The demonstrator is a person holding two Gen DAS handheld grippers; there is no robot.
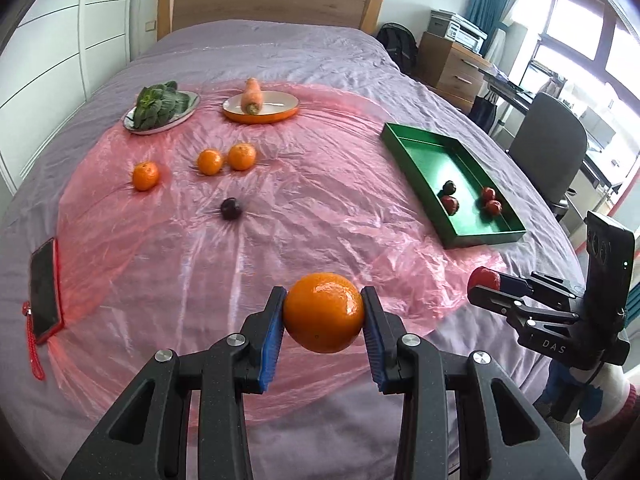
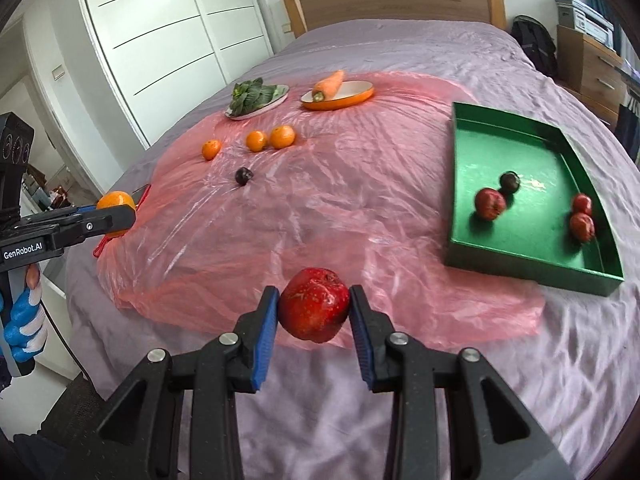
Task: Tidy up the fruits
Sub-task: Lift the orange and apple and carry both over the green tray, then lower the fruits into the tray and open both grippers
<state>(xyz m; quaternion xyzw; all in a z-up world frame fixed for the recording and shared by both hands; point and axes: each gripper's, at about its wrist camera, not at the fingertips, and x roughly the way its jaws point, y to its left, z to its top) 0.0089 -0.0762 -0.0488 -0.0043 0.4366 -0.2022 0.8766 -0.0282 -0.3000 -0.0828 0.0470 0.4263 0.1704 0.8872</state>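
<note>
Left wrist view shows the left gripper [image 1: 323,312] clamped on an orange [image 1: 324,312], its blue pads pressing the fruit's two sides so it hangs clear above the pink plastic sheet [image 1: 280,240] spread over the bed [image 1: 280,52]. Right wrist view shows the right gripper [image 2: 314,310] clamped the same way on a red apple [image 2: 314,310], also held off the sheet near the bed's front edge. Both fruits look lifted for carrying, most likely toward the green tray [image 2: 532,256] at the right, where three red apples [image 2: 490,204] and one dark plum [image 2: 510,182] already lie. That suggests the tray is the collecting place. Still loose on the sheet are three oranges [image 1: 146,176] and another dark plum [image 1: 231,209], well apart from the tray. Further back, a carrot [image 1: 252,96] rests on an orange-rimmed plate [image 1: 280,114] and leafy greens [image 1: 158,104] on a white plate [image 1: 160,126], apparently kept separate as vegetables. A phone in a red case [image 1: 44,288] lies at the sheet's left edge. The apple sits nearer the tray than the orange, so it seems likely to go in first.
</note>
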